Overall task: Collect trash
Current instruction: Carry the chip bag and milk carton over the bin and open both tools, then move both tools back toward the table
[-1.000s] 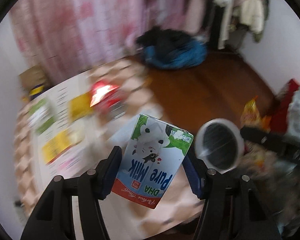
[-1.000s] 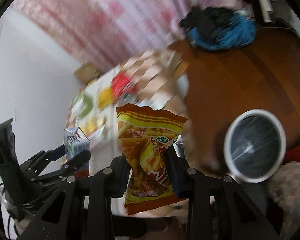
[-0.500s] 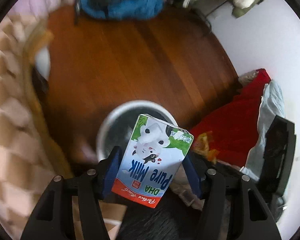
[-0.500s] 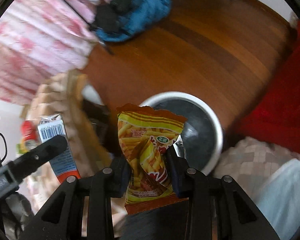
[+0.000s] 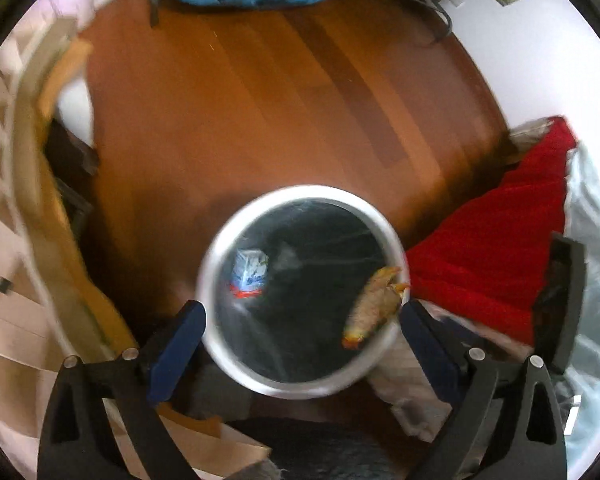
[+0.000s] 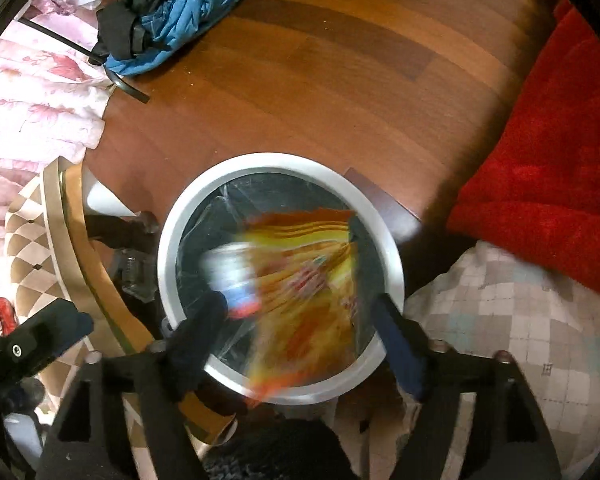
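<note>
There is 1 bin, white-rimmed with a dark liner, standing on the wood floor, and 2 pieces of trash over its mouth: 1 milk carton and 1 snack bag.

In the left wrist view the left gripper has its jaws opening, spread wide, nothing between the pads. The carton shows inside the bin at 10 o'clock of the opening, clear of both fingers, beyond the left finger. The bag hangs blurred at 3 o'clock of the rim, just beyond the right finger.

In the right wrist view the right gripper is also opening, pads apart. The bag sits blurred between the 2 fingers, over the bin; whether it touches a pad I cannot tell. The carton is a white-blue smear at 9 o'clock of the bag.

1 blue bundle lies at 11 o'clock, 1 red cloth at 2 o'clock.
</note>
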A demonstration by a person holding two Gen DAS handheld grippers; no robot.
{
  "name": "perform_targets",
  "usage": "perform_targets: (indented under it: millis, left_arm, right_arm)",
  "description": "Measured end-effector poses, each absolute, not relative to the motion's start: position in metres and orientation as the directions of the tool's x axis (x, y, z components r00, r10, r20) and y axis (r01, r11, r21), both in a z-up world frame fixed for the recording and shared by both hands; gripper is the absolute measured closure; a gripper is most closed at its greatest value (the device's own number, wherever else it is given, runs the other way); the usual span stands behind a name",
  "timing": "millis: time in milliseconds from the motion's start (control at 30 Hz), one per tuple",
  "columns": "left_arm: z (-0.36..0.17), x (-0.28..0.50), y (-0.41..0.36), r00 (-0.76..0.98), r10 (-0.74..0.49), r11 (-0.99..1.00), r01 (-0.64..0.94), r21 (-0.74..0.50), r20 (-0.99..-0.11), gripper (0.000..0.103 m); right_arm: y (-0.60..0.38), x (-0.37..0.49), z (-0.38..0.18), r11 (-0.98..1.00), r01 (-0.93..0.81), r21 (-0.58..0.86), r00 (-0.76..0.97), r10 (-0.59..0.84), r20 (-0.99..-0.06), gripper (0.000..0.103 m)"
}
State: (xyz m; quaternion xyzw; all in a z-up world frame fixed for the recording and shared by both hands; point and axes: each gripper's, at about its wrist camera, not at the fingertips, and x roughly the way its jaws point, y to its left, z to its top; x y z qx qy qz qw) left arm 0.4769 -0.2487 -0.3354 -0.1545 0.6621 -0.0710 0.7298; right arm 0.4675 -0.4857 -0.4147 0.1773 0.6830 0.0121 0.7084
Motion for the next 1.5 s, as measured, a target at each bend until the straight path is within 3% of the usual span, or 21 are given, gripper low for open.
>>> perform_targets:
  millis: [67, 300, 633, 900, 1200, 1367, 1500]
  left_arm:
    - [-0.329, 0.472, -0.247, 0.134, -0.222, 0.968, -0.084, -0.235, -0.966, 0.003]
    - [-0.309, 0.453, -0.241, 0.163, -0.101, 0.992, -0.060, -0.112, -0.981, 0.003]
    - [-0.266, 0.440, -0.235, 0.253, -0.070, 0.995, -0.056, -0.087, -0.965, 0.003]
    - [-0.214, 0.417, -0.222, 0.344, -0.059, 0.995, -0.061, -0.085, -0.937, 0.003]
    - [-0.129, 0.381, -0.165, 0.490, -0.064, 0.979, -0.139, -0.150, -0.869, 0.003]
    - [-0.108, 0.349, -0.088, 0.527, 0.045, 0.963, -0.248, -0.103, -0.849, 0.003]
    - [-0.134, 0.318, 0.003, 0.454, 0.173, 0.933, -0.360, -0.003, -0.874, 0.003]
  right_arm:
    - [-0.482, 0.466, -0.412, 0.954, 0.205, 0.219, 0.066, 0.210, -0.975, 0.001]
    - [-0.465, 0.452, -0.394, 0.987, 0.140, 0.082, 0.038, 0.078, -0.996, 0.000]
    - [-0.454, 0.433, -0.340, 0.995, 0.094, 0.017, 0.095, 0.008, -0.995, 0.000]
    - [-0.443, 0.417, -0.281, 0.996, 0.067, 0.061, 0.166, 0.049, -0.985, 0.000]
    - [-0.408, 0.400, -0.173, 0.982, 0.002, 0.187, 0.315, 0.177, -0.932, 0.000]
    - [-0.350, 0.392, -0.127, 0.961, -0.099, 0.259, 0.355, 0.277, -0.893, 0.000]
    - [-0.277, 0.388, -0.129, 0.942, -0.187, 0.278, 0.326, 0.327, -0.887, 0.000]
